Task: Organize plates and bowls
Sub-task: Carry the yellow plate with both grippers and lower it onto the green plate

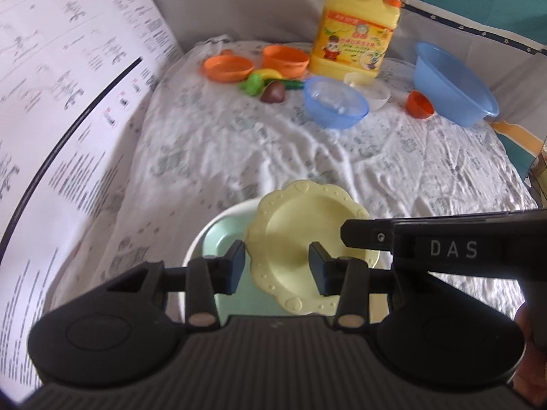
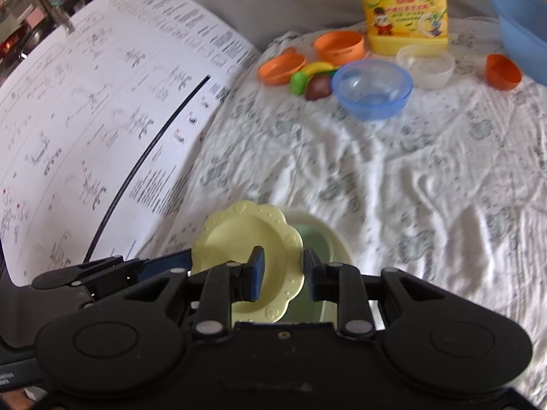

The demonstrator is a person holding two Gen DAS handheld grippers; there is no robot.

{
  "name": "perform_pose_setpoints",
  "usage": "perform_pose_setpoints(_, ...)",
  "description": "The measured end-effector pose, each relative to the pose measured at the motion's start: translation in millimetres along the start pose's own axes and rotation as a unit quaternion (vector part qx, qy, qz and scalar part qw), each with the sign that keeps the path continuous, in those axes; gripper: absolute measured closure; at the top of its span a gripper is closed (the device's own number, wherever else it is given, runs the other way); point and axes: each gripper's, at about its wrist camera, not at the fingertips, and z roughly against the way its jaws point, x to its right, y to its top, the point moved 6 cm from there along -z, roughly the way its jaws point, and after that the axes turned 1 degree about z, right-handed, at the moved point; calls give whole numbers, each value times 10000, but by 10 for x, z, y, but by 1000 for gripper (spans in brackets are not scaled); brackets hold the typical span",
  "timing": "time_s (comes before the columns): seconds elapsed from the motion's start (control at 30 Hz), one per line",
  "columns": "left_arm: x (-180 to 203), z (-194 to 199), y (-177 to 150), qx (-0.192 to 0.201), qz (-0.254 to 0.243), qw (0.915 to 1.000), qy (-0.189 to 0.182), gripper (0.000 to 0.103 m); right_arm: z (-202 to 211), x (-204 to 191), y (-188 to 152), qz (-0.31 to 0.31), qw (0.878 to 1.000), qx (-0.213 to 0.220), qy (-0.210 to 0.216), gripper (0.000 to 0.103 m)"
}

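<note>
A pale yellow scalloped plate (image 1: 297,232) hangs tilted above a white bowl with a green inside (image 1: 213,242). My left gripper (image 1: 277,266) is shut on the plate's left rim. One finger sits outside the rim and one on the plate's face. In the right wrist view my right gripper (image 2: 283,273) is shut on the opposite rim of the plate (image 2: 239,239), beside the white bowl (image 2: 324,235). Whether the bowl rests on the cloth I cannot tell. A blue bowl (image 1: 335,102), a clear bowl (image 1: 374,94) and orange dishes (image 1: 285,59) stand at the back.
A yellow detergent bottle (image 1: 355,34) stands at the back, and a large blue basin (image 1: 451,85) with a small orange cup (image 1: 420,104) is at the right. Toy fruit (image 1: 270,87) lies by an orange pan (image 1: 227,68). A big printed sheet (image 1: 68,119) borders the left. Wrinkled white cloth (image 1: 273,157) covers the middle.
</note>
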Motion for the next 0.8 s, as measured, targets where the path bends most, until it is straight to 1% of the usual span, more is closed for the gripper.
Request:
perform_pose_setpoints(0.13, -83, -41, -118, -121, 72, 9999, 34, 63, -104, -50, -81, 50, 9998, -185, -13, 78)
perform_pose_setpoints(0.3, -130, -108, -175, -229, 96, 9997, 6, 63, -190, -68, -126, 68, 9994, -325, -44, 78)
perform_pose_setpoints(0.53, -123, -203, -192, -328, 43, 9995, -18, 63, -269, -21, -154, 24, 9990, -431, -73, 78)
perform_pose_setpoints(0.8, -135, -289, -217, -427, 91, 9990, -46, 63, -322, 0, -162, 25, 9987, -496, -67, 76)
